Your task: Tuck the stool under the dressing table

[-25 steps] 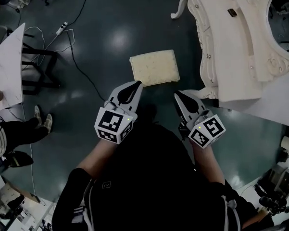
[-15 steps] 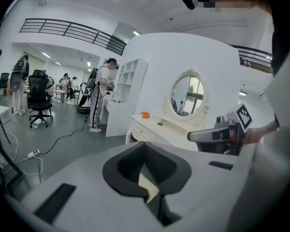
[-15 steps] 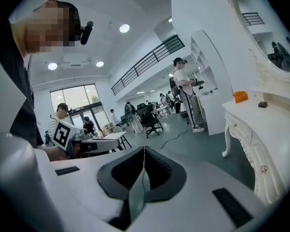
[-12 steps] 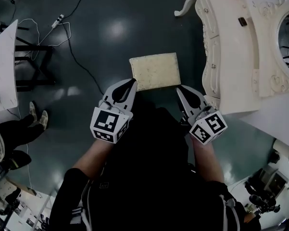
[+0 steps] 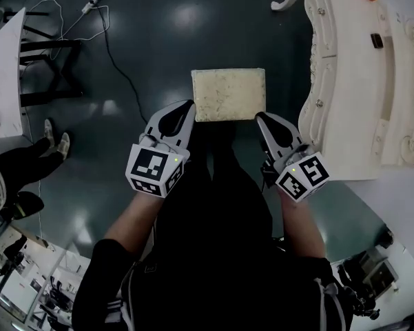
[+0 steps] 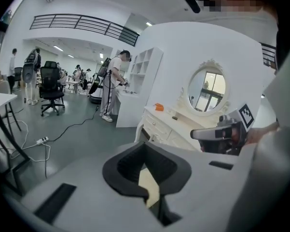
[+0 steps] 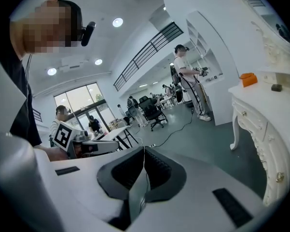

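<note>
Both the left claw and the right claw, shut and empty, have moved up beside the near corners of the stool, near the desk.

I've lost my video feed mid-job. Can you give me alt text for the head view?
Seen from above, a stool with a cream rectangular cushioned top stands on the dark floor beside, not under, the ornate white dressing table at right. The left gripper and right gripper, jaws together, sit at its near corners.
</note>
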The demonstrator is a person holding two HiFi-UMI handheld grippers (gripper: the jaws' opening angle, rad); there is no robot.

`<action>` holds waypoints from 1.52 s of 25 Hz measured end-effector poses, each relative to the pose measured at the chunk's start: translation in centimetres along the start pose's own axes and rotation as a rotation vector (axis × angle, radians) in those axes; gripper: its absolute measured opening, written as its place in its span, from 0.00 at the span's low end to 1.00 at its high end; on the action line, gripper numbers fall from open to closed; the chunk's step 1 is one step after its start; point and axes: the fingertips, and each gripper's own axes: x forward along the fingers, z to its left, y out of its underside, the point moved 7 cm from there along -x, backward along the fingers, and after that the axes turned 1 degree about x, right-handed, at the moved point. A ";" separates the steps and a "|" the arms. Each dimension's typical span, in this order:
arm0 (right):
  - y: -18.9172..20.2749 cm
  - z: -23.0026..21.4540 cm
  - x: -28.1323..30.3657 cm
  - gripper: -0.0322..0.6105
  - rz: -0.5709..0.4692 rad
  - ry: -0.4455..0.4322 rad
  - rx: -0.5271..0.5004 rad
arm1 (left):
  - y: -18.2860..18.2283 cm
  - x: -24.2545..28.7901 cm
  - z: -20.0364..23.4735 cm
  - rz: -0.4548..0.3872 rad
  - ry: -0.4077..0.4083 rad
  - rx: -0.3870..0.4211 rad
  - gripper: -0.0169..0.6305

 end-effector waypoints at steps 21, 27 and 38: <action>11.3 -11.6 6.3 0.08 0.134 0.016 0.132 | 12.8 11.2 2.6 0.109 -0.036 -0.149 0.03; 15.5 -14.3 8.3 0.08 0.172 0.025 0.135 | 17.3 13.9 4.8 0.127 -0.045 -0.167 0.03; 21.6 -19.5 11.0 0.08 0.279 0.069 0.102 | 24.7 18.4 7.2 0.174 -0.022 -0.202 0.03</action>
